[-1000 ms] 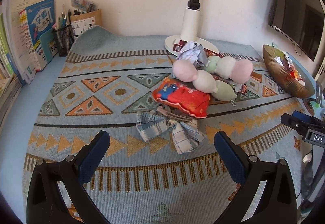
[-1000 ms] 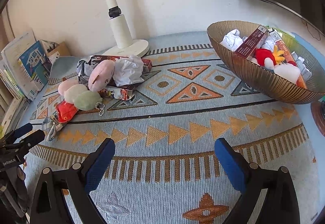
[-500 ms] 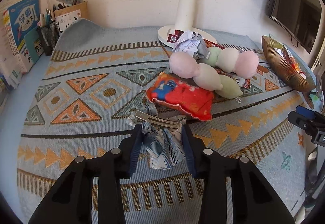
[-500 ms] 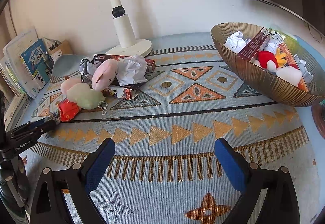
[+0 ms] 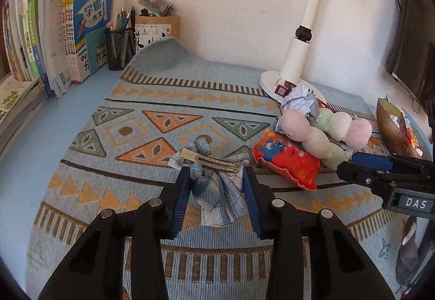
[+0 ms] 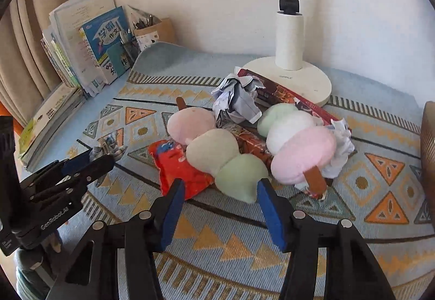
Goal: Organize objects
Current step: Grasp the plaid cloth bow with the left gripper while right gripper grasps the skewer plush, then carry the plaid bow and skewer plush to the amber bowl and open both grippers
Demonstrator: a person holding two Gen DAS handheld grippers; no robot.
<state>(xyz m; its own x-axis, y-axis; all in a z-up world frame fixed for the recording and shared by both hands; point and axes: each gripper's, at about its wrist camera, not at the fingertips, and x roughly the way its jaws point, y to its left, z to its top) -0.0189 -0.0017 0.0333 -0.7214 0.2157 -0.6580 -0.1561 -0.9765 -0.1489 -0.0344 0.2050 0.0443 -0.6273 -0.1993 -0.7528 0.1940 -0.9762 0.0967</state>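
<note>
**Left had the bow, right was closing in on the plush**

Left gripper [image 5: 216, 177]: fingers [image 5: 181, 191] closed on the plaid hair bow [image 5: 214, 191]. Cloth bunched between the pads, metal clip [image 5: 210, 160] just past the tips. Bow looked to be still on the mat [image 5: 152, 109], not lifted.

Right gripper [image 6: 218, 192]: its jaws had just been closing, but in the right wrist view the pads touched nothing yet. The green end of the plush skewer [image 6: 217, 153] sat just ahead of the tips, the red pouch [image 6: 180, 169] by the left finger. So open, not gripping.

Risks, my read:
- Left grip was on loose fabric only. The clip's weight could pull the bow out or make it swing on the lift.
- Right fingers straddled both plush and pouch. Closing there could pinch the pouch corner too, or squeeze the soft ball out forward.
- Pile was stacked: second plush skewer [image 6: 296, 142], crumpled paper [image 6: 236, 100] and a flat dark red box [image 6: 285, 94] all touching. Dragging one would shift the rest.
- The two grippers were near each other. Collision possible if both lift inward.

Surface: woven patterned mat over a blue desk [image 5: 35, 136], its back edge riding up against the wall. Lamp base [image 6: 296, 77] behind the pile, gold bowl [image 5: 391, 131] at far right already holding items. Books [image 5: 78, 36] and pen cups [image 5: 121, 47] along the wall at left, a dark screen at upper right.
</note>
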